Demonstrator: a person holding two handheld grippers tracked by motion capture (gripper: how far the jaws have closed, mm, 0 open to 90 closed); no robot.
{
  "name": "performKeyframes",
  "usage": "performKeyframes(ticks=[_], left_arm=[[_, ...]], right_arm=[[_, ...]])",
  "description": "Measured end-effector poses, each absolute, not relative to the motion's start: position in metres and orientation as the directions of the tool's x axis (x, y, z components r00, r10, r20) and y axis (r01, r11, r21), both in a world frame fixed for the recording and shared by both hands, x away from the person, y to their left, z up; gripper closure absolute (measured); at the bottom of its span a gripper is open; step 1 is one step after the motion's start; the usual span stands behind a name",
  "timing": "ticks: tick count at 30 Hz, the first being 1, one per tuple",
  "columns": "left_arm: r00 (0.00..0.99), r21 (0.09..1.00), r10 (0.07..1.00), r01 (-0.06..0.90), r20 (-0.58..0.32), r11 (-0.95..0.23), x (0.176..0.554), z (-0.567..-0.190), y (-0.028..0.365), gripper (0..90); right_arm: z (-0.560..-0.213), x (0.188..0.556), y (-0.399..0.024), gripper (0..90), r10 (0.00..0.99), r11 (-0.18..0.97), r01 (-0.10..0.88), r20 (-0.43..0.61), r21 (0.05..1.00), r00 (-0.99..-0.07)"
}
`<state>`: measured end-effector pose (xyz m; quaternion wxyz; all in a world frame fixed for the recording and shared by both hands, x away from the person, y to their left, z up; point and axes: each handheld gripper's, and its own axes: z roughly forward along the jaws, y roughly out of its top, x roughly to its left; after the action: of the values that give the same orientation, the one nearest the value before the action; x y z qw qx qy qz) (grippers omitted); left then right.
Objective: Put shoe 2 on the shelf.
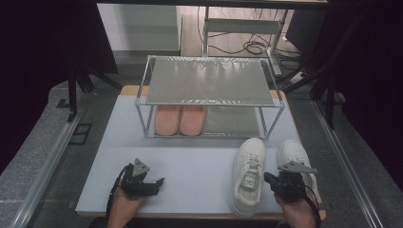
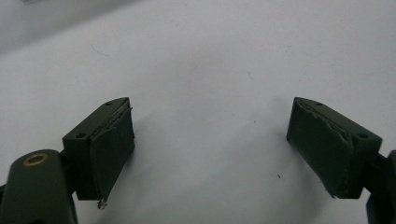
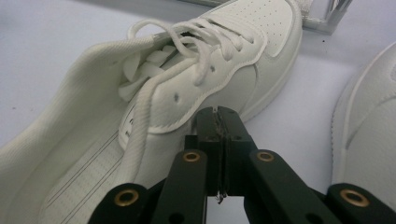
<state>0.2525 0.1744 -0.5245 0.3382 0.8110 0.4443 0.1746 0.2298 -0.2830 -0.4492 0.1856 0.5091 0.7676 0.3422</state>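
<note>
Two white lace-up sneakers stand on the pale table point(image 1: 190, 161) at the front right. The left sneaker point(image 1: 248, 175) point(image 3: 187, 84) lies just beside my right gripper point(image 1: 267, 177) point(image 3: 218, 112). That gripper's jaws are shut flat together, nothing is between them, and their tip is at the sneaker's outer side wall below the eyelets. The other sneaker point(image 1: 294, 154) point(image 3: 369, 140) sits to the right of that gripper. My left gripper point(image 1: 154, 183) point(image 2: 210, 121) rests open at the front left, with bare table between its pads.
A metal two-shelf rack point(image 1: 209, 80) stands at the back of the table. A pair of pink slippers point(image 1: 180, 119) sits on the left half of its lower shelf. Dark frame posts and floor cables lie beyond the table.
</note>
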Motion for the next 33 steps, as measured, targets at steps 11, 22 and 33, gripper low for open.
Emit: performKeyframes(ticks=[11,22,33], left_arm=[[0.544,0.703,0.839,0.603,-0.018,-0.376,0.253,-0.525,0.174,15.1],[0.544,0.703,0.839,0.603,-0.018,-0.376,0.253,-0.525,0.174,15.0],[0.544,0.703,0.839,0.603,-0.018,-0.376,0.253,-0.525,0.174,15.0]], right_arm=[[-0.454,0.237,-0.275,90.0,0.919,0.238,0.661,0.055,0.711,-0.39],[-0.456,0.246,-0.257,90.0,0.908,0.255,0.65,0.054,0.716,-0.415],[-0.457,0.254,-0.24,90.0,0.896,0.276,0.639,0.049,0.718,-0.442]])
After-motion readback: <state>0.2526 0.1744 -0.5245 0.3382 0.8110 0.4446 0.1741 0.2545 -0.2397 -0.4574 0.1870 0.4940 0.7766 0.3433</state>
